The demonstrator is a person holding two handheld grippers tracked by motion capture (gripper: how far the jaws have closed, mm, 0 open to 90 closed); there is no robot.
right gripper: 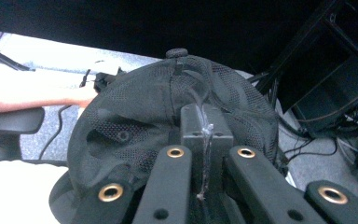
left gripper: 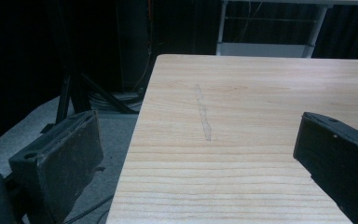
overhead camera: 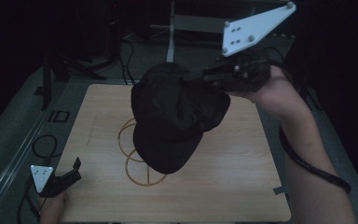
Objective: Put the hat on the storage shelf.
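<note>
One black cap (overhead camera: 177, 116), one wooden table (overhead camera: 242, 177), two grippers: left gripper (overhead camera: 74, 169), right gripper (overhead camera: 191, 77).

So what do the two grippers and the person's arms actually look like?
Both are black two-jaw tools. The right gripper and the left gripper each carry a pale grey three-cornered plate with dark dots and round studs at its corners. A thick black cable trails along the right forearm. The right gripper's linkage has brass-ringed holes. Forearms are bare, no sleeves.

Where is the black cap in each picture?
High view: the black cap hangs mid-picture above the wooden table, pinched by the right gripper.
Left gripper view: the cap is not in it; bare table between open jaws.
Right gripper view: cap in the centre, clamped.
Shared landmark: the wooden table.
</note>
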